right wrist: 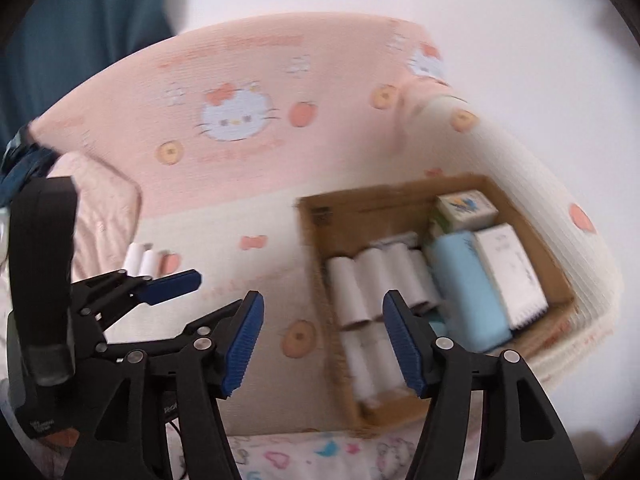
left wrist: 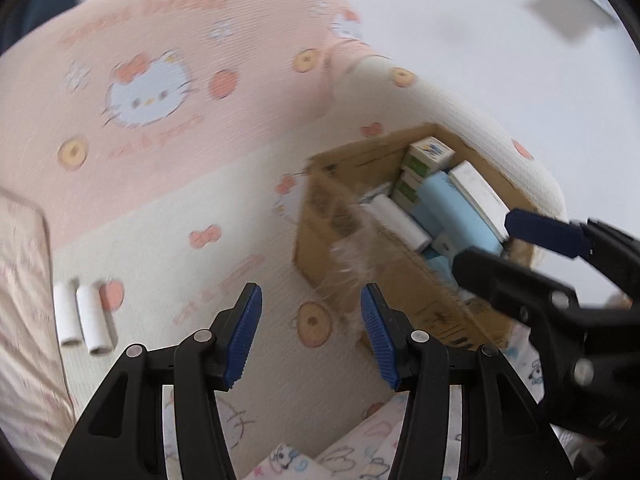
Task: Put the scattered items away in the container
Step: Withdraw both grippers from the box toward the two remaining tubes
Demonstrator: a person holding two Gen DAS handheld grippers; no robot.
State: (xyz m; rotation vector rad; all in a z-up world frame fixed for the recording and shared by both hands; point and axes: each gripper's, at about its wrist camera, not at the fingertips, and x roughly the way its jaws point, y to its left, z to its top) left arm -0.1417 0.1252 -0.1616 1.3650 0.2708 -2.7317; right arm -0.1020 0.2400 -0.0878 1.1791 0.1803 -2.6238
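A cardboard box (left wrist: 344,216) (right wrist: 316,216) sits on a pink and cream Hello Kitty blanket. It holds several white paper rolls (right wrist: 352,292), a light blue pack (right wrist: 464,288), a white box (right wrist: 512,272) and small cartons (left wrist: 432,152). Two white rolls (left wrist: 82,316) (right wrist: 144,258) lie side by side on the blanket to the left of the box. My left gripper (left wrist: 312,332) is open and empty over the blanket between the rolls and the box. My right gripper (right wrist: 324,340) is open and empty above the box's near left part.
A pale pink pillow (left wrist: 20,300) (right wrist: 100,208) lies at the left. A cartoon-print sheet (right wrist: 304,456) lies at the near edge. The blanket's right edge curves down just past the box, with pale floor (left wrist: 500,40) beyond.
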